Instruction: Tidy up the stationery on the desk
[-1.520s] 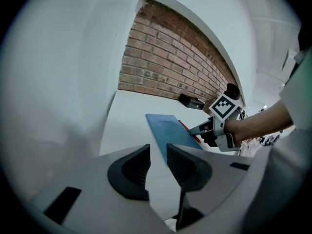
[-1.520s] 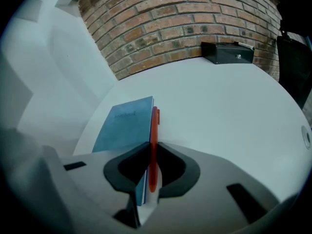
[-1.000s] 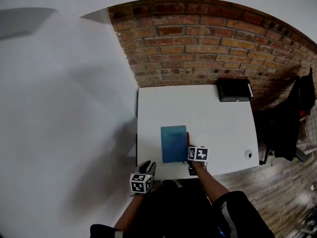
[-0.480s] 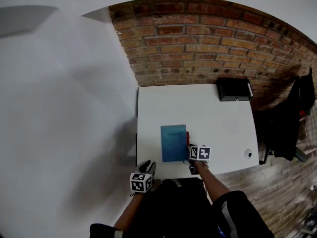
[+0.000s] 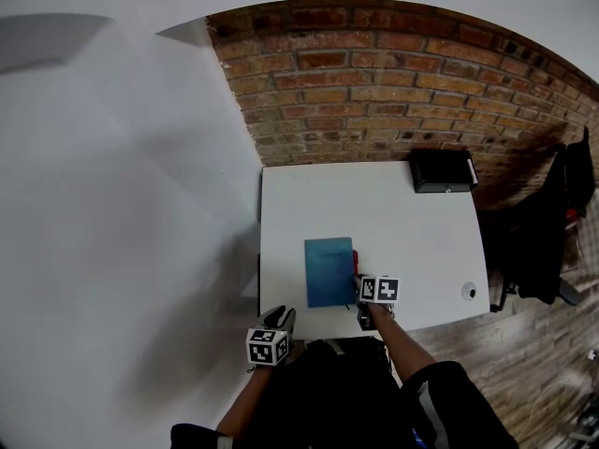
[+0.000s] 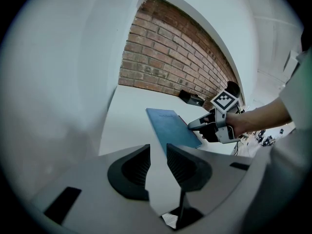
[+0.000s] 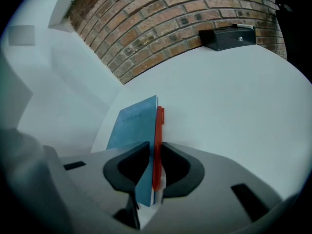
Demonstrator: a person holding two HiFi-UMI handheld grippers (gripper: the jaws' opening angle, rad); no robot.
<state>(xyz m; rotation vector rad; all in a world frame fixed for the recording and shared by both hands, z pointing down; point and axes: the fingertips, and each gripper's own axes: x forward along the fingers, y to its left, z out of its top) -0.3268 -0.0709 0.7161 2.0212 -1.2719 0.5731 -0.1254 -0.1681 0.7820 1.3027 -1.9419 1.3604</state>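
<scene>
A blue notebook (image 5: pixel 328 271) (image 6: pixel 171 126) (image 7: pixel 134 121) lies flat on the white desk (image 5: pixel 412 223), near its front edge. A red pen (image 7: pixel 158 140) (image 5: pixel 355 262) lies along the notebook's right edge. My right gripper (image 5: pixel 360 291) (image 6: pixel 192 126) (image 7: pixel 155 152) sits at the notebook's near right corner. It is shut on the red pen and the notebook's edge, which both fill the gap between the jaws. My left gripper (image 5: pixel 271 337) (image 6: pixel 158 167) hovers off the desk's front left corner, open with nothing between its fingers.
A black box (image 5: pixel 443 169) (image 7: pixel 226 38) (image 6: pixel 191 99) stands at the desk's far right corner against the brick wall. A small white round object (image 5: pixel 469 292) lies near the right front edge. A dark chair (image 5: pixel 543 241) stands right of the desk.
The right gripper's marker cube has shifted slightly to the right as the hand tilted. The notebook and the left gripper have stayed put.
</scene>
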